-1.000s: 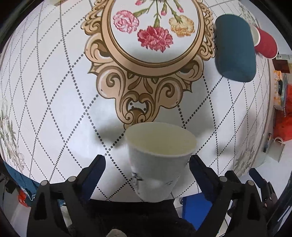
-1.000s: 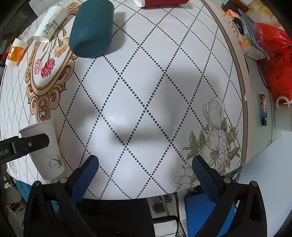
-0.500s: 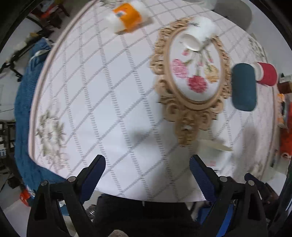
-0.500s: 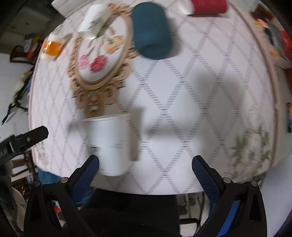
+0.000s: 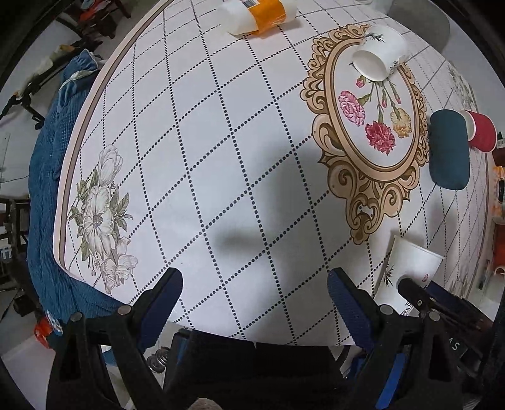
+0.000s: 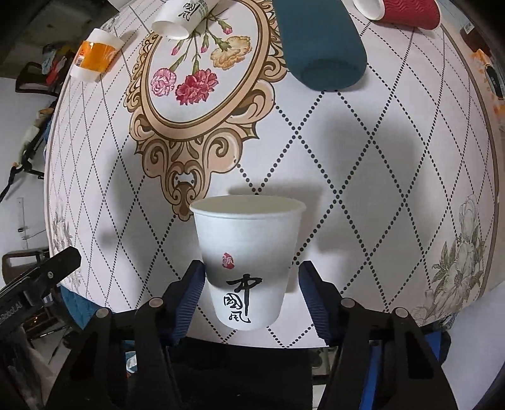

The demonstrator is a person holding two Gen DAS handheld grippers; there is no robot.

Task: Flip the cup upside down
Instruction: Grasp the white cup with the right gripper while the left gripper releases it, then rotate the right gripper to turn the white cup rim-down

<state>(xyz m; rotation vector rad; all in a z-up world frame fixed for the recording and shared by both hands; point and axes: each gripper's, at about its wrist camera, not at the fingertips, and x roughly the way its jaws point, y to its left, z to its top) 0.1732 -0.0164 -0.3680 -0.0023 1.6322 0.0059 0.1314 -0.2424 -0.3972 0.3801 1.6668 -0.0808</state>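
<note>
L wrist view: left gripper [image 5: 254, 295] has jaws spread wide w/ nothing between, hovering over bare bench [image 5: 195, 164]. Only this view shows the blue quilted cloth [image 5: 47, 195] hanging off the bench's left edge and the dim clutter beyond it. White paper cup [image 5: 407, 271] sits far right of that frame, upright, partly behind a black gripper part.

R wrist view: right gripper [image 6: 251, 291] has the cup [image 6: 247, 261] between its blue pads; left pad [image 6: 189, 296] touches the cup wall, right pad [image 6: 312, 293] looks just beside it w/ a thin gap, so can't tell if it's a real pinch. Cup upright, mouth up, near the bench's front edge, just below the ornate gold frame print [image 6: 202, 104]. Only this view shows the cup's writing.

Bench: round, white cloth w/ dotted diamond grid, gold frame w/ carnations, grey flower prints at edges. Left to right in R view: orange-banded cup [image 6: 94, 56] on its side, white cup [image 6: 183, 15] on its side, teal cup [image 6: 318, 47] lying down, red ribbed cup [image 6: 407, 12] on its side.

Writing: black brush characters "中国风" + red seal on the held cup; other labels too small to read.
</note>
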